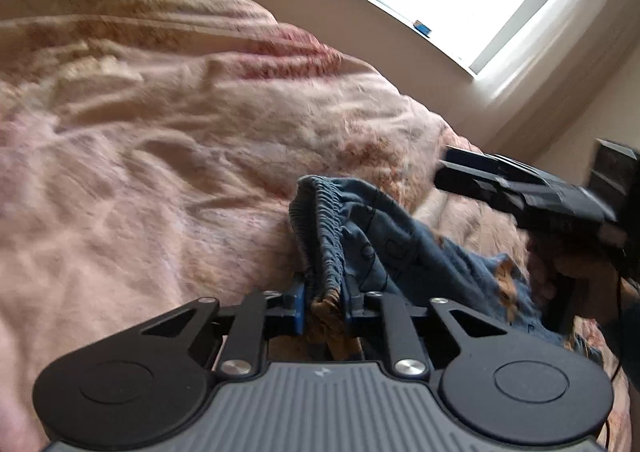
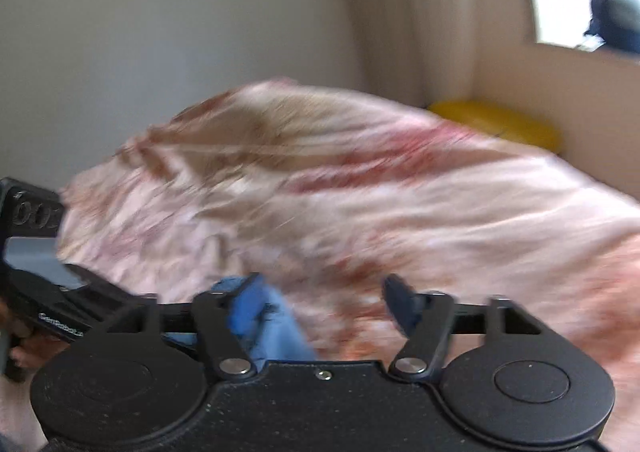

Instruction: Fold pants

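the left tongs (image 1: 325, 306) are clamped on the gathered waistband of the blue pants (image 1: 384, 244), which are held up just above the pink blanket (image 1: 168, 139) on the bed. the right tongs (image 2: 320, 304) are spread open, nothing gripped, beside blue fabric.

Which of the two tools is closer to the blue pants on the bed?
Left. The left tool is shut on the pants at the elastic waistband. The right tool stands open just beside them, with only an edge of blue cloth by one finger.
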`<state>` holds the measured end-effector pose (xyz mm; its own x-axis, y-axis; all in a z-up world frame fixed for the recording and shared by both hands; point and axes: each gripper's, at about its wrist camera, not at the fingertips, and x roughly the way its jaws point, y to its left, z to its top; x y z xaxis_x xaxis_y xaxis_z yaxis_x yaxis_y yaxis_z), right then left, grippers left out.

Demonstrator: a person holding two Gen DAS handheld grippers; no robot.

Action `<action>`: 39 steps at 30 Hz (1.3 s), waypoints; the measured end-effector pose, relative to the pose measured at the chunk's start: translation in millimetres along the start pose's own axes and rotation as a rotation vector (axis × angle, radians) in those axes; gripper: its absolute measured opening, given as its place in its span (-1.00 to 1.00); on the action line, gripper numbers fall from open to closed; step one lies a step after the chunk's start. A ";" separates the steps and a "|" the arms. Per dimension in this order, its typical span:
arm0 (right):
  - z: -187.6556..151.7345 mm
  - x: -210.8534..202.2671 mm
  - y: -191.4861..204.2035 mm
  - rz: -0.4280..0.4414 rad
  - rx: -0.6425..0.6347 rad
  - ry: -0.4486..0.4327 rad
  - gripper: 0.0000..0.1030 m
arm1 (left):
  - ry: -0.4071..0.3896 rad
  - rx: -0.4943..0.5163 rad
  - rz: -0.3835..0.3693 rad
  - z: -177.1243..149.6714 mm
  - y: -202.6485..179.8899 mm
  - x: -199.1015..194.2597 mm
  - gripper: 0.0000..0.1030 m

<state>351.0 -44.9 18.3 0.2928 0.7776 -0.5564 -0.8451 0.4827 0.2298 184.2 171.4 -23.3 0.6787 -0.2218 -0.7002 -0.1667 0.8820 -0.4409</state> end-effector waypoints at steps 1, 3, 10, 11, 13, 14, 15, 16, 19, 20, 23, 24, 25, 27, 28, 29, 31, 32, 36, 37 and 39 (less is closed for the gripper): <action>-1.8 -10.8 2.3 -0.025 -0.030 -0.014 0.66 | -0.014 0.011 0.011 0.5 -5.3 -8.1 -0.66; -7.2 -32.2 8.4 -0.080 -0.088 -0.027 0.71 | -0.041 0.045 0.036 1.1 -15.5 -24.9 -0.66; -47.3 -72.1 44.4 -0.238 -0.089 -0.096 0.90 | 0.022 0.039 0.147 1.5 -16.7 -16.2 -0.66; -55.8 -69.5 53.7 -0.265 -0.076 -0.106 0.90 | 0.027 0.020 0.152 1.3 -13.7 -12.3 -0.66; -72.5 -56.4 73.4 -0.337 -0.081 -0.085 0.91 | 0.036 -0.014 0.157 1.2 -8.1 -7.8 -0.66; -79.1 -49.1 80.3 -0.388 -0.103 -0.062 0.91 | 0.036 -0.023 0.155 0.7 -5.8 -7.9 -0.66; -85.7 -43.2 84.8 -0.454 -0.135 -0.033 0.89 | 0.036 -0.024 0.156 0.5 -5.2 -8.7 -0.66; -93.2 -38.1 83.9 -0.532 -0.176 0.004 0.87 | 0.034 -0.022 0.157 0.1 -5.6 -9.9 -0.66; -106.9 -47.3 51.3 -0.660 -0.202 0.050 0.89 | 0.029 0.000 0.162 -1.3 -8.5 -12.8 -0.66; -109.2 -55.6 36.7 -0.716 -0.187 0.057 0.92 | 0.027 0.002 0.162 -1.5 -9.1 -13.1 -0.66; -108.1 -88.3 5.7 -0.858 -0.117 0.044 0.89 | 0.032 0.001 0.159 -2.3 -7.8 -12.0 -0.66; -104.1 -98.8 5.8 -0.860 -0.079 0.005 0.87 | 0.032 0.001 0.156 -2.2 -7.2 -11.6 -0.66; -101.8 -103.6 12.5 -0.826 -0.053 -0.036 0.88 | 0.035 0.000 0.154 -1.9 -6.8 -11.4 -0.66; -97.8 -99.1 33.5 -0.723 -0.065 -0.092 0.92 | 0.038 -0.002 0.155 -1.0 -7.3 -11.1 -0.66; -97.0 -90.3 49.3 -0.647 -0.094 -0.114 0.94 | 0.038 0.002 0.157 -0.7 -7.5 -10.9 -0.66; -96.5 -79.8 64.2 -0.562 -0.113 -0.127 0.94 | 0.037 0.008 0.158 -0.6 -7.6 -11.1 -0.66; -95.3 -57.5 90.4 -0.398 -0.118 -0.112 0.95 | 0.033 0.007 0.164 -0.9 -8.1 -10.6 -0.66; -97.2 -47.2 102.0 -0.350 -0.120 -0.094 0.95 | 0.031 -0.005 0.167 -1.2 -7.7 -9.4 -0.65; -125.4 -36.0 124.8 -0.422 -0.220 0.062 0.94 | 0.040 -0.057 0.177 -3.4 -4.4 -3.7 -0.65; -133.6 -47.1 116.0 -0.445 -0.195 0.071 0.96 | 0.040 -0.047 0.178 -3.6 -4.8 -3.7 -0.65; -149.6 -82.3 88.5 -0.498 -0.073 0.091 0.98 | 0.038 -0.029 0.176 -3.4 -5.5 -4.9 -0.65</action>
<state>185.2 -126.5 -35.1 0.6306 0.4203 -0.6524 -0.6431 0.7536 -0.1361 179.4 166.2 -19.3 0.6098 -0.0811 -0.7884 -0.3013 0.8964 -0.3252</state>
